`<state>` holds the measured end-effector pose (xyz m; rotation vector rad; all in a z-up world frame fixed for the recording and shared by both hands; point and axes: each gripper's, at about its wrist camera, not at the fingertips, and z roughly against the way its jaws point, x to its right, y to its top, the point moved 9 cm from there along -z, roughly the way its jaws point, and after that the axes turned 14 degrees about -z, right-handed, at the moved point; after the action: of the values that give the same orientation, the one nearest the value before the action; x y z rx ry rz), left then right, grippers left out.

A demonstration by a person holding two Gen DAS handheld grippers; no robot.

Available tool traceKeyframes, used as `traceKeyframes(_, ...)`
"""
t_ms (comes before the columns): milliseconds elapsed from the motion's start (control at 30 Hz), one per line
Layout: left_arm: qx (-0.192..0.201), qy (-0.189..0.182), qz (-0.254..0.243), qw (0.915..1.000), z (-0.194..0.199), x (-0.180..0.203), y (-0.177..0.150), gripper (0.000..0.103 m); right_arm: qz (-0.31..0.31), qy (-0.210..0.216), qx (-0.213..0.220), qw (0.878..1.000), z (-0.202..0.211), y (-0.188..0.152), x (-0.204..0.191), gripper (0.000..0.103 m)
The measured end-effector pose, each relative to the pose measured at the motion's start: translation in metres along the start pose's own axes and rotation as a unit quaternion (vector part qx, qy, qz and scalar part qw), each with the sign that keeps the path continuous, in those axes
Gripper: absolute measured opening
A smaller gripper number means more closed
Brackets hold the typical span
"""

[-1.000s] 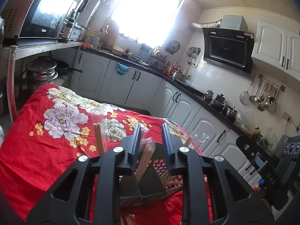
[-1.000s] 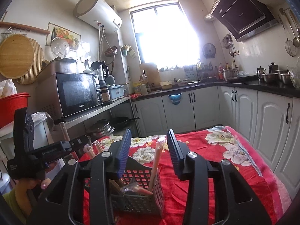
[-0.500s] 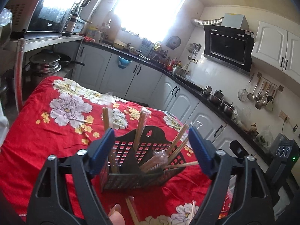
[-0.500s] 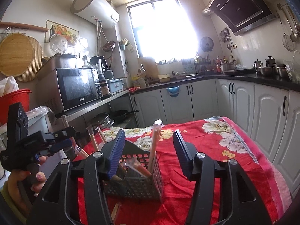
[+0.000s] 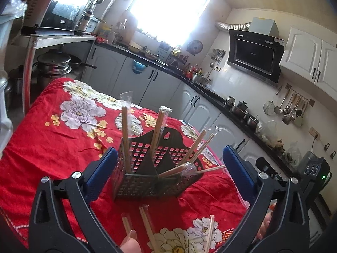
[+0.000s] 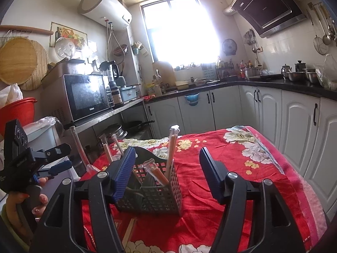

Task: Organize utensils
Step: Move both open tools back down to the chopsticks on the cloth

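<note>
Two tongs, left point(image 5: 167, 174) and right point(image 6: 167, 176), both gape apart, holding nothing. Between them a black basket point(image 5: 155, 168) (wrapped chopsticks point(image 5: 126, 126) standing inside) sits on the red-clothed desk point(image 5: 52, 147); loose chopsticks point(image 5: 148, 229) lie beside it.

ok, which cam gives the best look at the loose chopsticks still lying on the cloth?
Left wrist. It shows several loose chopsticks lying flat on the red cloth in front of the black basket, between the open jaws. Right wrist catches only one pair below the basket, partly hidden by the gripper body.
</note>
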<state>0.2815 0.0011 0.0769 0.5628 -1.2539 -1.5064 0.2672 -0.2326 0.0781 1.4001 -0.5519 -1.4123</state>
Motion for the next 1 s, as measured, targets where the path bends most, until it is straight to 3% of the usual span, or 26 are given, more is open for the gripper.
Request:
traceKeyframes(500, -0.017, 0.029, 0.025, 0.9991, 0.02, -0.021, -0.034, 0.092, 0.003, -0.001, -0.025, 1.0, 0.016, -0.023, -0.002, 0.064)
traceKeyframes(1000, -0.044, 0.056, 0.028, 0.9971, 0.031, -0.043, -0.069, 0.092, 0.018, 0.006, -0.087, 0.996, 0.004, -0.075, -0.015, 0.065)
